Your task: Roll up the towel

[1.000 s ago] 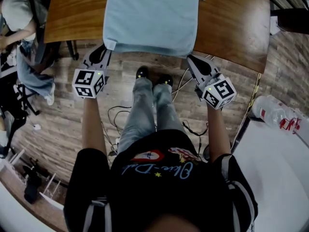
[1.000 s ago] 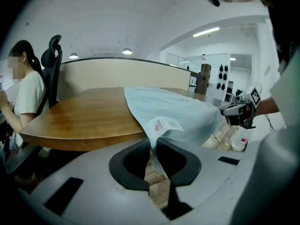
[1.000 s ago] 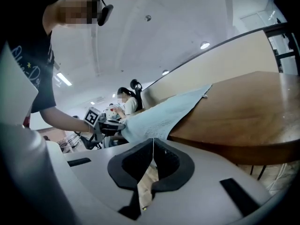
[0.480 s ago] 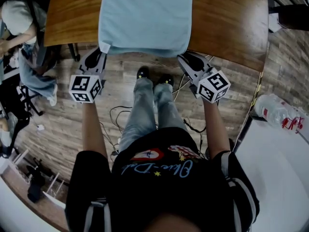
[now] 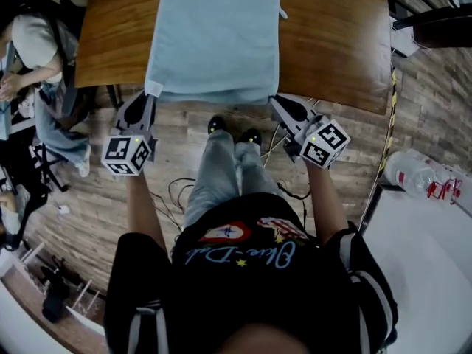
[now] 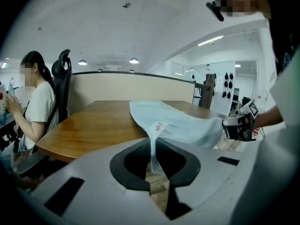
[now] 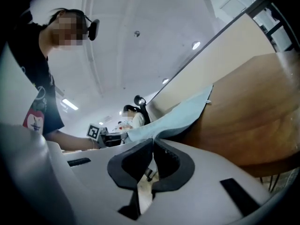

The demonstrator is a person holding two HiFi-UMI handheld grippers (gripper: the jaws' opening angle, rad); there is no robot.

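Note:
A light blue towel (image 5: 214,35) lies lengthwise on the wooden table (image 5: 332,43), its near edge at the table's front edge. My left gripper (image 5: 147,94) is shut on the near left corner. In the left gripper view that corner, with its small label (image 6: 158,126), runs down between the pads of the left gripper (image 6: 153,146), whose jaws have closed a little further on it. My right gripper (image 5: 274,102) holds the near right corner. Its jaws have just been closing, and the towel (image 7: 178,116) comes out of the tips of the right gripper (image 7: 152,146).
A person (image 5: 33,43) sits at the table's left end in a black chair (image 6: 62,78). Cables (image 5: 177,190) lie on the wooden floor under me. A water bottle (image 5: 413,172) rests on a white surface at the right. A partition (image 6: 117,86) borders the table's far side.
Both grippers have risen a little with the towel's near corners, lifting its near edge off the table's front edge.

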